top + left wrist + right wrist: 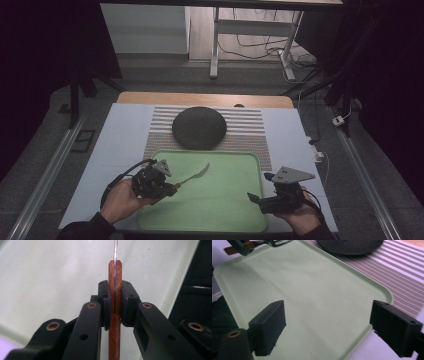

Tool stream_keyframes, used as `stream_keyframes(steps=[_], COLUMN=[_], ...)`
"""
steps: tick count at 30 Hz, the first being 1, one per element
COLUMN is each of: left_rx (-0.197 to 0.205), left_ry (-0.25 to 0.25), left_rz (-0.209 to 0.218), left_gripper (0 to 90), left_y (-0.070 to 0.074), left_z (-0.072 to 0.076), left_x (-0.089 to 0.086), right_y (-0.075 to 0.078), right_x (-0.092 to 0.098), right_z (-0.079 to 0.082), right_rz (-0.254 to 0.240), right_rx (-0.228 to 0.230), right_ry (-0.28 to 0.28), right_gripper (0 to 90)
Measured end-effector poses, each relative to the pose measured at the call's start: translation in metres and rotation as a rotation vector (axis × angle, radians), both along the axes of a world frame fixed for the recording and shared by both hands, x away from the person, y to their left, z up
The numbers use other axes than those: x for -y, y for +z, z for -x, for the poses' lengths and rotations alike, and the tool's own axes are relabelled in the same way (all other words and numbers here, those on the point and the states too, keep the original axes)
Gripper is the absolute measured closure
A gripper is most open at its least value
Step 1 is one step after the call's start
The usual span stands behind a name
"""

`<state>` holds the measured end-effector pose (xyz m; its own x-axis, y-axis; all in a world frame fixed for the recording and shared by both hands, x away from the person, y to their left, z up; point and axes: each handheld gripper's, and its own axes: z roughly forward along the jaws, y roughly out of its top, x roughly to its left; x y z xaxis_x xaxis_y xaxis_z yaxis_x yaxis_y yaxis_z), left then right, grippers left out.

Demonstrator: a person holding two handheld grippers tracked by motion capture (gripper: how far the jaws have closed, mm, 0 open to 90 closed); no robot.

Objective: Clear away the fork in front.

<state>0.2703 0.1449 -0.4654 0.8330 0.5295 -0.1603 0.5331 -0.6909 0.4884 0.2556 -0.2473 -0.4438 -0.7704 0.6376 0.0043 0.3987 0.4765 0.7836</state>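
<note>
The left gripper [172,189] is clamped on the wooden handle of a fork [194,175], holding it over the left part of the green tray [225,210], tines pointing toward the tray's far edge. The right gripper [259,189] sits at the tray's right edge with its jaws spread wide and nothing between them. Beyond the tray's far edge, a dark round plate [199,127] rests on a striped mat [250,131].
</note>
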Motion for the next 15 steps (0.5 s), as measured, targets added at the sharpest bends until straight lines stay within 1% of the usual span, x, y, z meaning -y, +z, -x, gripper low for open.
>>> stream_keyframes(steps=[1, 2, 3, 4, 5, 6, 7, 8, 9, 11, 12, 13, 15], left_rx=[-0.002, -0.002, -0.004, -0.009, -0.013, -0.022, -0.022, -0.029, -0.043, -0.059, -0.059, -0.068, -0.085], left_ry=[0.019, 0.019, 0.038, 0.056, 0.074, 0.104, 0.104, 0.119, 0.154, 0.179, 0.179, 0.191, 0.214], left_rz=[-0.001, -0.001, -0.002, -0.005, -0.008, -0.015, -0.015, -0.021, -0.034, -0.04, -0.04, -0.041, -0.04], left_gripper=[79.7, 79.8, 79.7, 79.7, 79.8, 79.8, 79.7, 79.7, 79.7, 79.7, 79.7, 79.7, 79.7], left_y=[-0.001, -0.001, -0.002, -0.003, -0.004, -0.006, -0.006, -0.007, -0.01, -0.013, -0.013, -0.015, -0.017], left_z=[0.0, 0.0, 0.0, 0.0, 0.001, 0.002, 0.002, 0.003, 0.004, 0.006, 0.006, 0.006, 0.007], left_x=[-0.002, -0.002, -0.004, -0.006, -0.007, -0.009, -0.009, -0.009, -0.009, -0.009, -0.009, -0.009, -0.009], right_y=[0.0, 0.0, 0.001, 0.001, 0.001, 0.001, 0.001, 0.001, 0.001, 0.0, 0.0, -0.001, -0.002], right_x=[0.002, 0.002, 0.006, 0.006, 0.01, 0.012, 0.012, 0.016, 0.017, 0.02, 0.021, 0.022, 0.024], right_z=[0.001, 0.001, 0.002, 0.002, 0.004, 0.005, 0.005, 0.006, 0.007, 0.009, 0.01, 0.011, 0.013], right_rz=[0.004, 0.004, -0.001, -0.001, -0.006, -0.008, -0.008, -0.014, -0.015, -0.012, -0.015, -0.015, -0.005], right_rx=[-0.003, -0.003, 0.0, 0.0, -0.001, 0.0, 0.0, 0.001, -0.001, -0.003, -0.004, -0.005, -0.004], right_ry=[-0.014, -0.014, -0.039, -0.039, -0.059, -0.069, -0.069, -0.088, -0.095, -0.111, -0.112, -0.116, -0.127], right_gripper=[13.1, 13.1, 11.2, 11.2, 10.0, 9.2, 9.2, 7.3, 6.7, 4.8, 4.0, 3.3, 2.8])
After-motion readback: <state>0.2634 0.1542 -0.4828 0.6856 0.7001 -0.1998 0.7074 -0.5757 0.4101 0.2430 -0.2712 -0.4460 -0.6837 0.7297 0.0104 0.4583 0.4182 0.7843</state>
